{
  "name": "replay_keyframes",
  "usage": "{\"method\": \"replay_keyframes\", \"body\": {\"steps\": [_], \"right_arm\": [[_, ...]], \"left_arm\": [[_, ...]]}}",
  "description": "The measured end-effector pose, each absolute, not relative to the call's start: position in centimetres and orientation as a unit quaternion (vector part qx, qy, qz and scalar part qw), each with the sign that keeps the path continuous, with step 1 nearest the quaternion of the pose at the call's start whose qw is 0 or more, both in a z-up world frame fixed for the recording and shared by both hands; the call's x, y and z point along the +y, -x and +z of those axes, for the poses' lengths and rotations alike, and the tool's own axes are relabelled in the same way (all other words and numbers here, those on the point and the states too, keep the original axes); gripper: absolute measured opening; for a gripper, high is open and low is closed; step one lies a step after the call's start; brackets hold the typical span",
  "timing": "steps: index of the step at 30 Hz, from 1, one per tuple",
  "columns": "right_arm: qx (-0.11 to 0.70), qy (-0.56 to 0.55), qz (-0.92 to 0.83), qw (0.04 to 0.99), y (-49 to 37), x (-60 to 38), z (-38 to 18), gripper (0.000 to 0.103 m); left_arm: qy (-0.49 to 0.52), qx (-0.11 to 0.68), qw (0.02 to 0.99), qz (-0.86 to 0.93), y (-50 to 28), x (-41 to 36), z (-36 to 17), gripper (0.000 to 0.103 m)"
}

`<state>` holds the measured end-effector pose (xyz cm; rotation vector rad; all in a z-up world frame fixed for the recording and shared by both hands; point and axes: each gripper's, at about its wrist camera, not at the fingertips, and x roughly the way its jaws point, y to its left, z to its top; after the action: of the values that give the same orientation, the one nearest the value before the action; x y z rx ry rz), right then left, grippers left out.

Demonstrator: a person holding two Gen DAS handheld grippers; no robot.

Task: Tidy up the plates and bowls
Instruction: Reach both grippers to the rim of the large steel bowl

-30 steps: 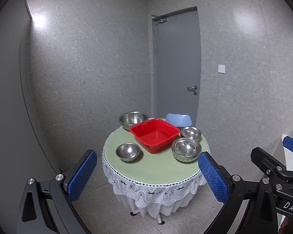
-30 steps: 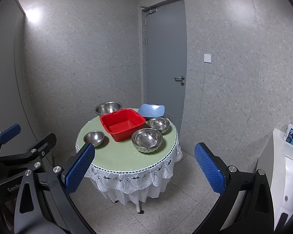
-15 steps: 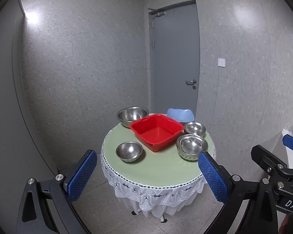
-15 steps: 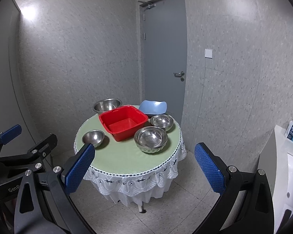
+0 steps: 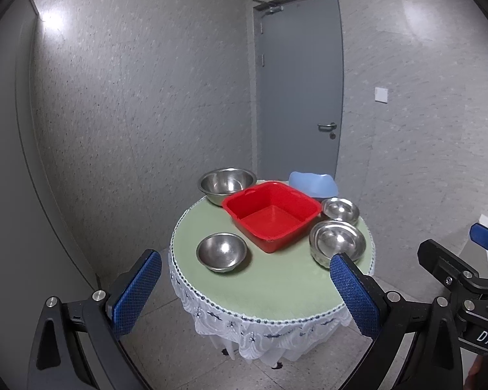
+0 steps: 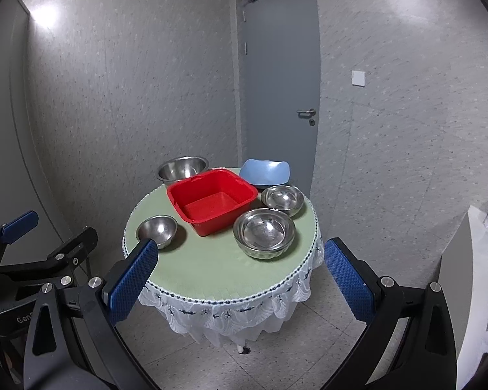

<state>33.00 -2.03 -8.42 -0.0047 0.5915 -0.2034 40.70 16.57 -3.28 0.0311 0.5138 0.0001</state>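
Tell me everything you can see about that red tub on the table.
The red tub looks like glossy plastic, square with rounded corners, sloping walls and a small handle cutout at its far rim. It stands upright and empty near the middle of the round table, turned corner-on to the camera. Steel bowls stand around it; whether any touch it I cannot tell. Neither pair of tongs is near it.

Both wrist cameras look forward and slightly down from standing height, well back from the round worktop (image 5: 263, 289), facing the grey door (image 5: 299, 81). The left view sits a little nearer; the right view stands further right. They share the worktop, door and red basin (image 6: 211, 201).
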Motion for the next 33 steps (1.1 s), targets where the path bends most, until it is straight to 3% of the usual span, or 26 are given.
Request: {"method": "replay_keyframes", "body": {"steps": [21, 33], "right_arm": [[0.306, 0.024, -0.03, 0.951, -49.1, -6.7, -10.2, 0.103], [0.329, 0.018, -0.025, 0.944, -58.2, -5.2, -11.9, 0.103]], "left_arm": [[-0.004, 0.263, 0.963, 0.054, -58.5, 14.3, -4.4, 0.102], [0.005, 0.297, 0.954, 0.031, -70.5, 19.2, -5.7, 0.102]]}}
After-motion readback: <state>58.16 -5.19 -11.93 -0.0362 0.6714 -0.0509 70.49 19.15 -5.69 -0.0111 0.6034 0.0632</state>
